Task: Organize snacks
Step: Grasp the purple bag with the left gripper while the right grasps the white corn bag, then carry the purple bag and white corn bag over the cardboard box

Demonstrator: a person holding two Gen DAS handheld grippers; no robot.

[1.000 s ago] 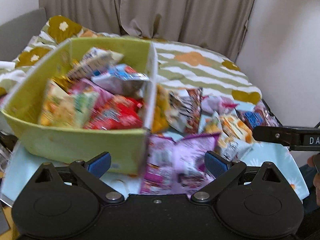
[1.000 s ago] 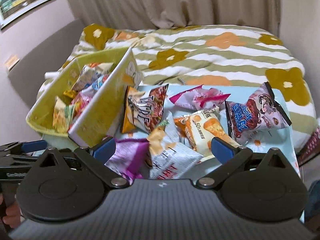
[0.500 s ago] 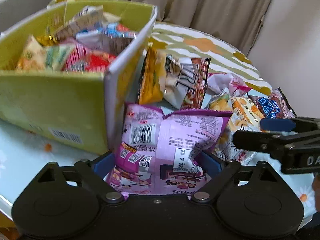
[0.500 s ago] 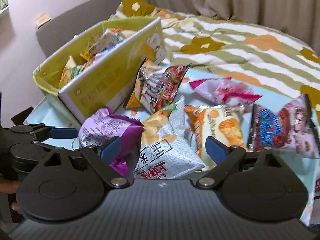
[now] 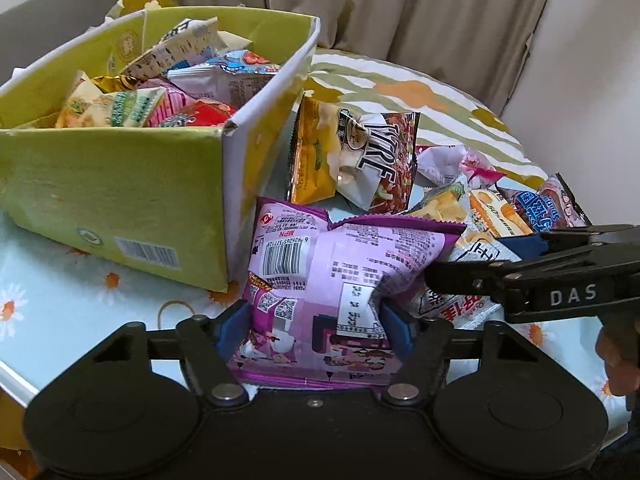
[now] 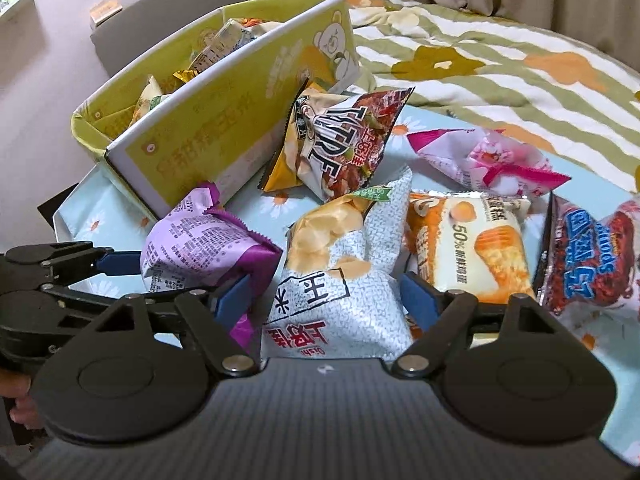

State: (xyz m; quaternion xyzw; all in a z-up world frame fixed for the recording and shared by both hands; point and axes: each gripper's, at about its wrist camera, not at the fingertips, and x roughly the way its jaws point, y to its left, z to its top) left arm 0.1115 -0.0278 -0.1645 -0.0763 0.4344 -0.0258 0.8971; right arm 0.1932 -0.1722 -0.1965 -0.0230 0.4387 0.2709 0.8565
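I'm pinching the crinkly purple foil snack bag (image 5: 320, 280) with the left gripper (image 5: 314, 330); the right gripper (image 6: 324, 300) is hanging open around the white chip bag (image 6: 340, 300). The slick foil could slip before reaching the green cardboard box (image 5: 120, 184).

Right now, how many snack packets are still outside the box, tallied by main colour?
Purple: 1, the purple packet
White: 1, the white chip bag
Yellow and red: 1, the yellow-red bag
Pink: 1, the pink packet
Orange: 1, the orange packet
Blue and brown: 1, the blue-brown bag
Total: 6
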